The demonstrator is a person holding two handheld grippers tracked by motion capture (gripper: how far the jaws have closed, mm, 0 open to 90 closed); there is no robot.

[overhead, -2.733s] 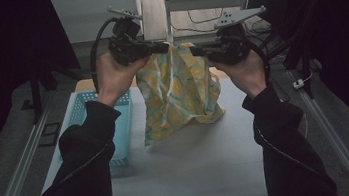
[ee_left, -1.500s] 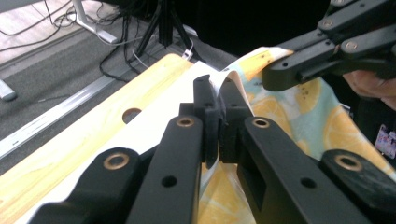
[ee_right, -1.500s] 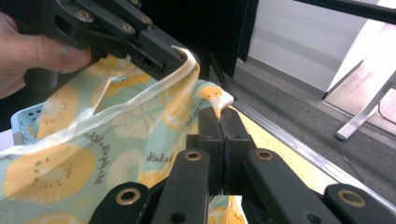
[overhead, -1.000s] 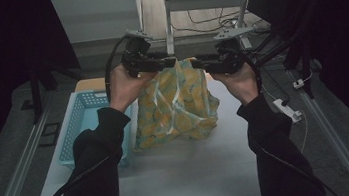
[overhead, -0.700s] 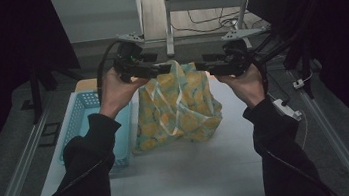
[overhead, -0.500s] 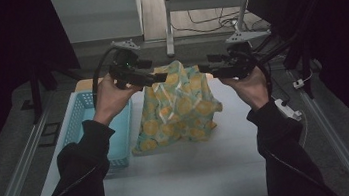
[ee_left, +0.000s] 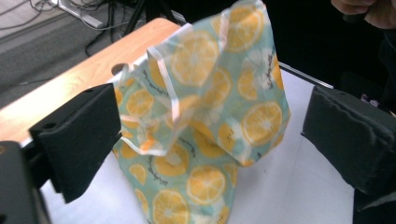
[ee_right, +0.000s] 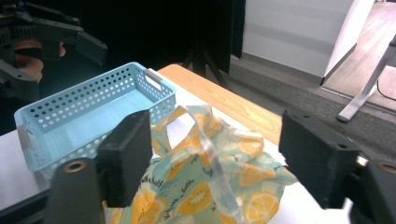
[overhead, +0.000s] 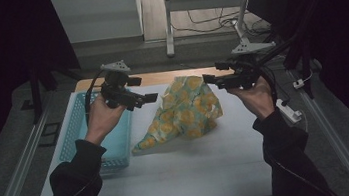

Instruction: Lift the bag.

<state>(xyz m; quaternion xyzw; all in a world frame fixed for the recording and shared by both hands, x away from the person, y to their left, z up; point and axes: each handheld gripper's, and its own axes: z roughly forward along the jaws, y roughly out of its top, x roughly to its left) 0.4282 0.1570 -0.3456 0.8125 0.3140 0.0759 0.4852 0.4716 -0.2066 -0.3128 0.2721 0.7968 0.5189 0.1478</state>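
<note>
- High view: a person is working at a white surface (overhead: pixel 182 177) with a hand-held gripper in each hand, one to either side of an orange-print cloth bag (overhead: pixel 184 112) slumping in a loose heap near the middle.
- Judging by how things lie, the step in hand is the handling of the bag between grasps: it is lying released on the surface, with neither tool gripping it.
- A pale blue perforated basket (overhead: pixel 79 135) is sitting at the left edge of the surface, just beside the bag and looking empty; it may be where the bag is meant to go, though that is only a guess.
- Any next move is likely calling for a fresh grip on the fabric, probably at a handle or an upper edge, with both tools closing in from the sides.
- The left hand-held gripper (overhead: pixel 148 99) is hovering just left of the bag's upper edge; in its own view its jaws are standing wide apart, with the bag (ee_left: pixel 201 116) between them and apparently brushing the left pad (ee_left: pixel 79 140), though contact is hard to confirm.
- The right hand-held gripper (overhead: pixel 209 78) is hanging above the bag's top right corner, jaws likewise spread wide and holding nothing.
- In the right gripper view, a translucent handle loop (ee_right: pixel 205 140) is rising from the crumpled bag between the open jaws.
</note>
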